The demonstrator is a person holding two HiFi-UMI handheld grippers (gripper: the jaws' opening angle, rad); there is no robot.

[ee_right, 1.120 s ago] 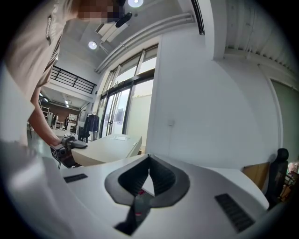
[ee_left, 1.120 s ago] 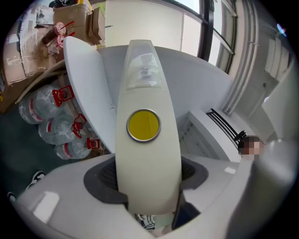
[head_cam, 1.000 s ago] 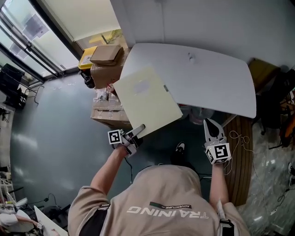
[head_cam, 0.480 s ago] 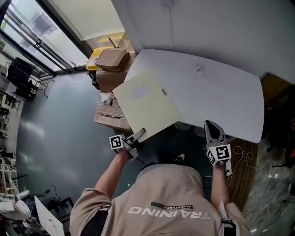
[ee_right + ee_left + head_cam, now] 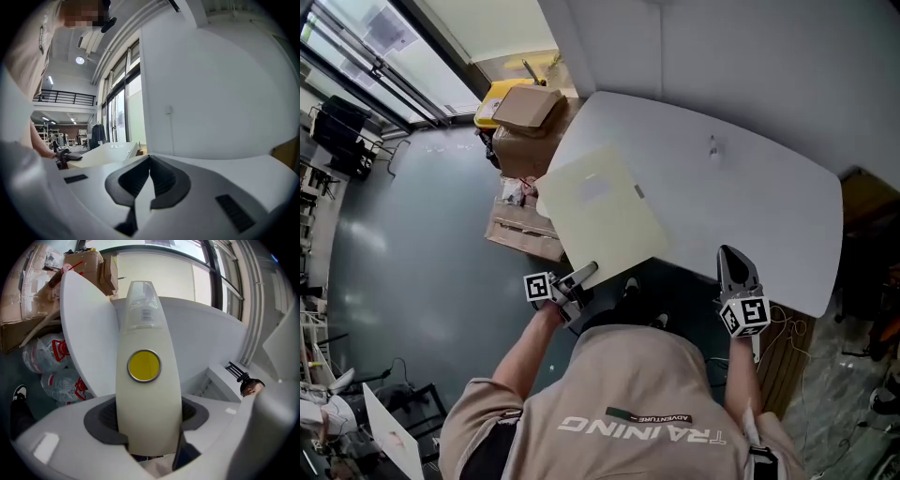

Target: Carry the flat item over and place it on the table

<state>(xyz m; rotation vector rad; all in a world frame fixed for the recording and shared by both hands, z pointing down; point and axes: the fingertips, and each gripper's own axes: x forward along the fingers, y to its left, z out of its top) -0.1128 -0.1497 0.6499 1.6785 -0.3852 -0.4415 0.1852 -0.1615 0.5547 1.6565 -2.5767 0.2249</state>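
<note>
The flat item is a pale cream board (image 5: 600, 214). It hangs level, its far part over the left end of the white table (image 5: 750, 206). My left gripper (image 5: 584, 274) is shut on the board's near corner, in front of the table's near edge. In the left gripper view one cream jaw with a yellow disc lies broadside across the middle and hides the grip. My right gripper (image 5: 728, 254) is held near the table's front edge on the right, well apart from the board. Its jaws meet with nothing between them in the right gripper view (image 5: 150, 158).
Stacked cardboard boxes (image 5: 525, 117) and a yellow bin (image 5: 499, 95) stand off the table's left end, with packs of water bottles (image 5: 517, 193) below them. A small fitting (image 5: 713, 149) sits on the tabletop. Brown wooden furniture (image 5: 787, 352) is at the right. Glass wall at far left.
The table has drawn closer and lower in the head view. Both grippers and the board have moved toward it, the board staying level in the left gripper.
</note>
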